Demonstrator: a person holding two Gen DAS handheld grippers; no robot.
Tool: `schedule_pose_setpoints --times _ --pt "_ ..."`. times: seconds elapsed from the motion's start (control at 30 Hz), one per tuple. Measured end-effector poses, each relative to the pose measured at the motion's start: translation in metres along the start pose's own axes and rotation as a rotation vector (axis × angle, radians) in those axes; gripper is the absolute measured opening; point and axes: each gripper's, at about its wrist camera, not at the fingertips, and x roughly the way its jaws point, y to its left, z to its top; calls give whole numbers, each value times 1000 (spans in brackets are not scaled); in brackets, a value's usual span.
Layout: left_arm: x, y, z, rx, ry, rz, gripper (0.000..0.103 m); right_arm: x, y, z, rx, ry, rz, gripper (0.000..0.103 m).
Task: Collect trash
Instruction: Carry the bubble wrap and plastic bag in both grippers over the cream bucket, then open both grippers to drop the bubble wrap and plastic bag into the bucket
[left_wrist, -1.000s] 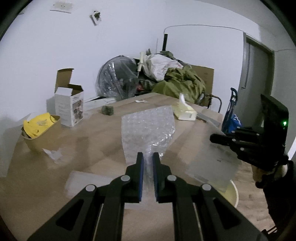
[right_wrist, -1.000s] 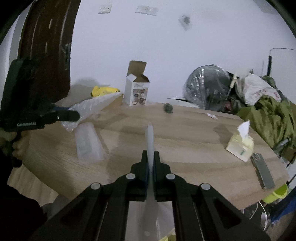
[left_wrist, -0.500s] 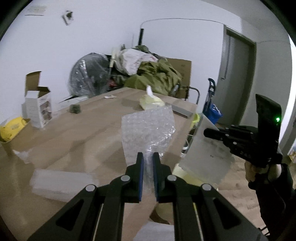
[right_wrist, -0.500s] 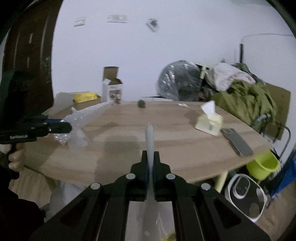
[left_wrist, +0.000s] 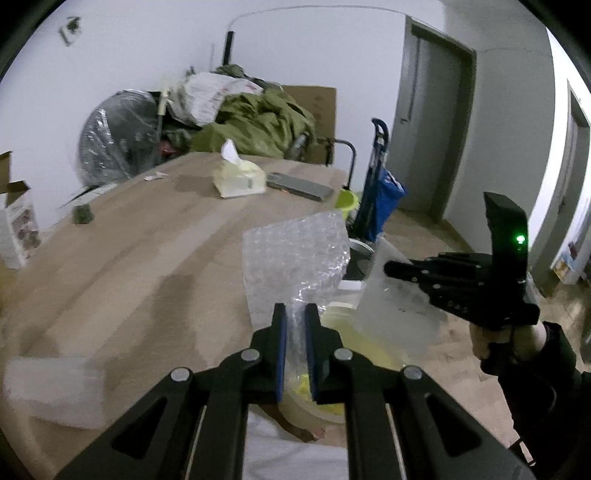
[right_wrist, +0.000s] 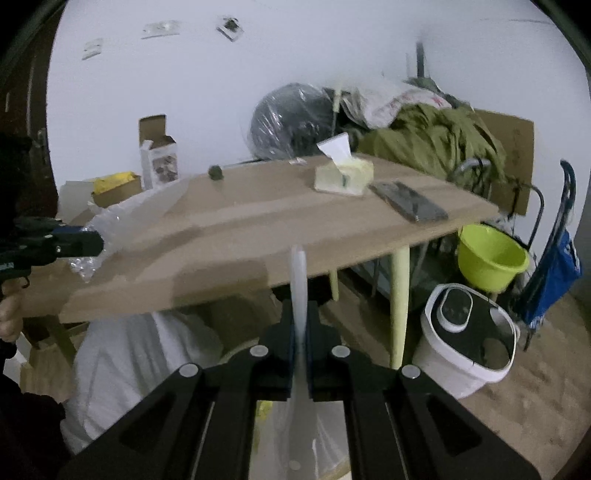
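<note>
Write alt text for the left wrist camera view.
The left gripper pinches a sheet of bubble wrap past the edge of a wooden table. To its right, the right gripper holds a clear plastic sheet above the floor.

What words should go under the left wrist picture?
Left gripper pinches bubble wrap past the table edge; right gripper holds clear plastic.

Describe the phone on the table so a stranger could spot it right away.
On the wooden table, look to its far right corner, above the lime bucket. Beside the yellow tissue box lies the phone: flat, dark and slim, unlike the pale, bulky box.
</note>
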Motion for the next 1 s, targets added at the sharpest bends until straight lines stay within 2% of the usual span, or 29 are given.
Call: schedule_pose_setpoints --times 0.1,0.23,0.27,0.47,0.8,0.87,0.93,1.0 --pt "17 -10 0 23 36 -23 9 12 -10 -13 23 34 -19 8" --pt "36 -20 -1 53 79 -51 9 29 -24 -29 66 79 -27 34" --pt "40 -22 -2 59 88 -56 9 31 -27 -32 74 83 -27 37" --pt "64 -38 -5 101 140 -96 9 32 -44 -41 109 100 -46 37" --pt "114 -57 -6 132 252 -175 10 10 -73 -54 188 110 -140 37" --pt "124 -61 -8 142 285 -175 13 6 -75 -57 197 111 -151 37" --pt "130 -63 -10 146 297 -169 26 2 -76 -60 201 114 -157 37" --pt "132 -64 -12 141 303 -179 31 -1 -75 -62 202 116 -160 37"
